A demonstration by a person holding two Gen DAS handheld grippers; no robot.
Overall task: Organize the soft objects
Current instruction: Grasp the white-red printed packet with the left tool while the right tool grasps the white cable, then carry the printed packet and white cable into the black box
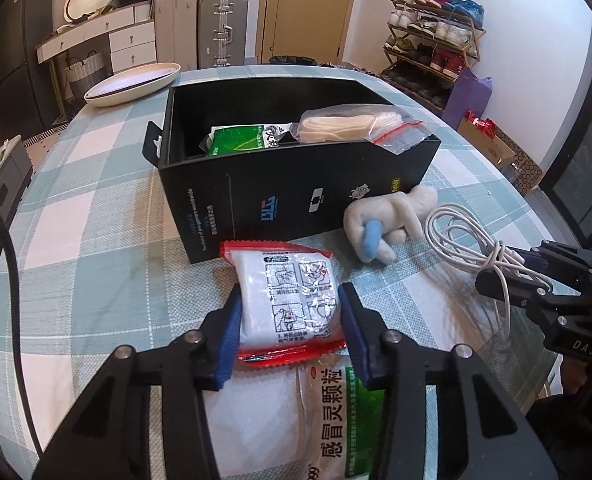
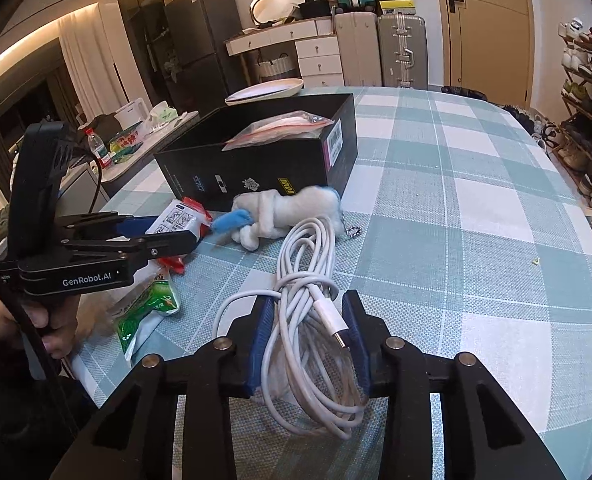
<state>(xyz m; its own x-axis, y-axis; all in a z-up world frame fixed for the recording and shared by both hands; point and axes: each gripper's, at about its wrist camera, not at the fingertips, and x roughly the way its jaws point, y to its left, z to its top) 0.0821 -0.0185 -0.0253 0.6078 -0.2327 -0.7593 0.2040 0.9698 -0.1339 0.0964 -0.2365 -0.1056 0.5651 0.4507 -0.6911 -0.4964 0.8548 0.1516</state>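
My left gripper (image 1: 289,292) is shut on a white packet with red edges (image 1: 287,300), its blue pads pressing on both sides. The packet lies partly on a green-and-white medicine bag (image 1: 336,412) on the checked tablecloth. My right gripper (image 2: 310,300) is shut on a coiled white cable (image 2: 308,264), with the plug against the right pad. A white plush toy with blue parts (image 1: 384,220) lies between them, in front of an open black box (image 1: 296,184). The box holds a green packet (image 1: 235,140) and a zip bag of white material (image 1: 348,122).
An oval cream plate (image 1: 131,82) sits at the table's far left, behind the box. A small metal ring (image 2: 354,232) lies beside the plush toy. The tablecloth (image 2: 476,200) stretches bare to the right of the box. Suitcases, drawers and a shoe rack stand beyond the table.
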